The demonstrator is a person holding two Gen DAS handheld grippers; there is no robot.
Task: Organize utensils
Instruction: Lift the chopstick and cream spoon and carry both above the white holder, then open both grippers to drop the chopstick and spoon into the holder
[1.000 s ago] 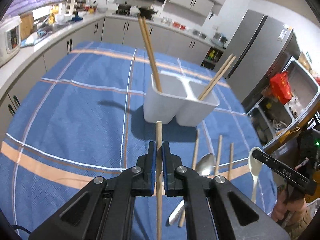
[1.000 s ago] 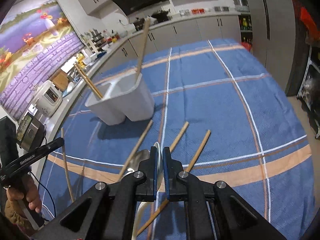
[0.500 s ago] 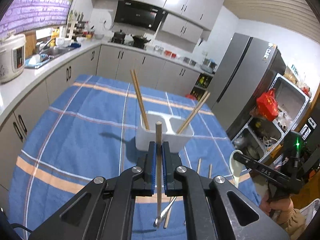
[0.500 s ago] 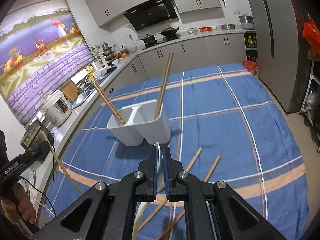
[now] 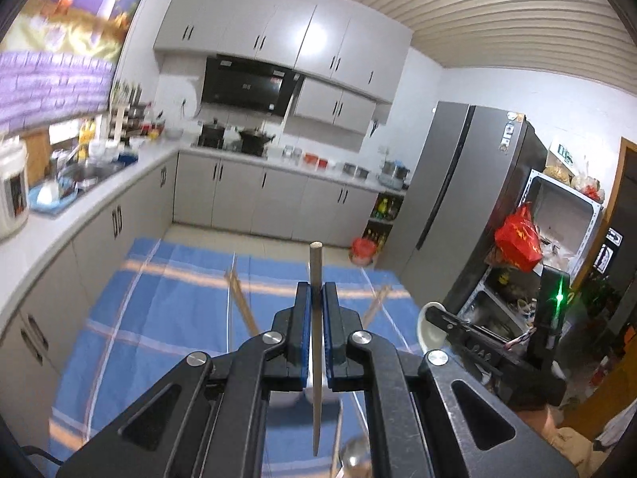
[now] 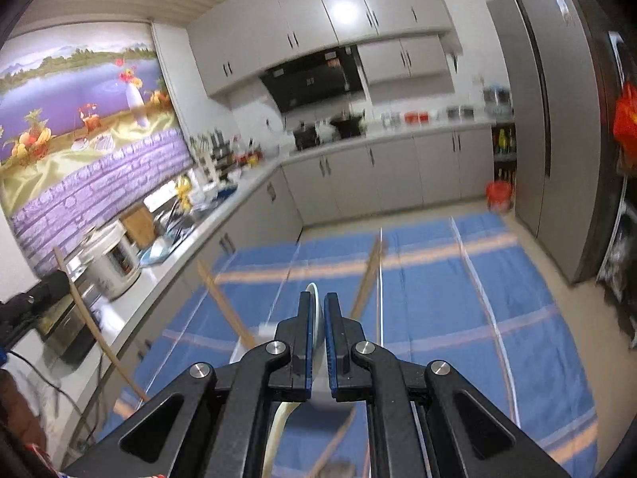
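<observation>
Grey kitchen cabinets are filling the background, with a blue checked tablecloth (image 5: 167, 298) spreading below; the left gripper (image 5: 316, 310) is clenching a wooden chopstick (image 5: 315, 342) near its upper end, upright, above the white holder (image 5: 286, 396); the right gripper (image 6: 317, 318) is pinching a white spoon (image 6: 314, 318) by its bowl. Both are probably light and stiff; the glazed spoon is likely slippery and breakable, so gripping its handle seems safer; more chopsticks are leaning in the holder.

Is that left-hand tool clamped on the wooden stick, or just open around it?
Clamped. The left tool has both blue pads pressed against the wooden chopstick, which hangs in the air between them, clear of the blue tablecloth.
</observation>
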